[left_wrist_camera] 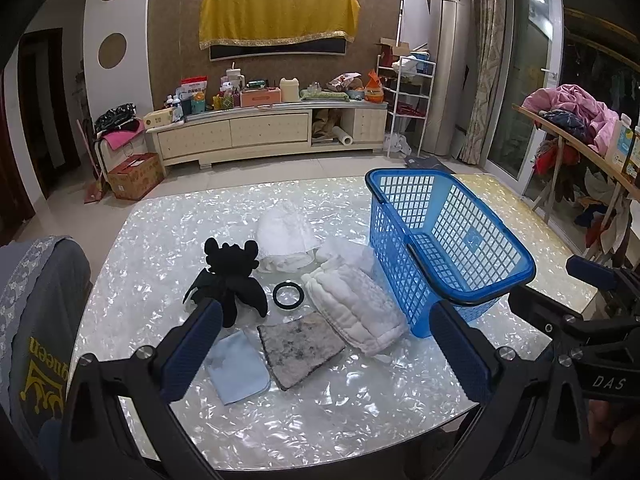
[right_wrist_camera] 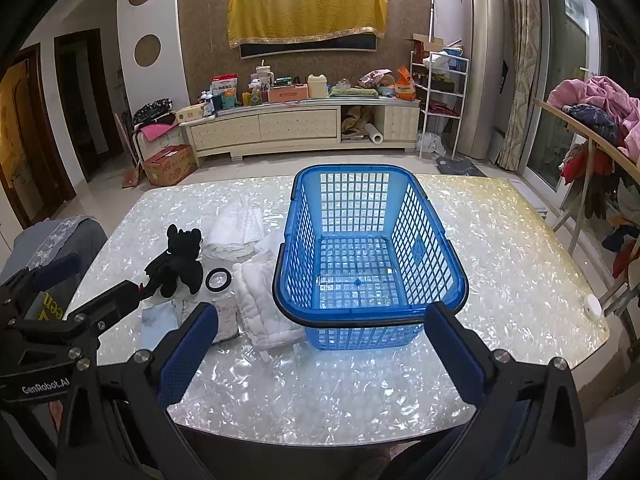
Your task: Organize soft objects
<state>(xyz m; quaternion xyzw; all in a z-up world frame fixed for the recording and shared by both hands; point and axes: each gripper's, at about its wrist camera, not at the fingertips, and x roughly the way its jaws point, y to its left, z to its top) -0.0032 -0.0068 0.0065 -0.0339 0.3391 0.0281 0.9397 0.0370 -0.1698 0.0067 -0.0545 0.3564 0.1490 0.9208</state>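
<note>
A brown patterned wall (right_wrist_camera: 208, 20) carries a dark screen draped with yellow cloth (right_wrist_camera: 306, 10). Below it stands a long cream cabinet (right_wrist_camera: 298, 126), its top crowded with bottles and boxes. A white wire rack (right_wrist_camera: 440, 92) and tall air conditioner (right_wrist_camera: 478, 60) stand right of it, beside curtained glass doors (right_wrist_camera: 560, 80). The floor (right_wrist_camera: 248, 166) is pale tile; the worktop (right_wrist_camera: 500, 240) is glossy pearl-patterned.
</note>
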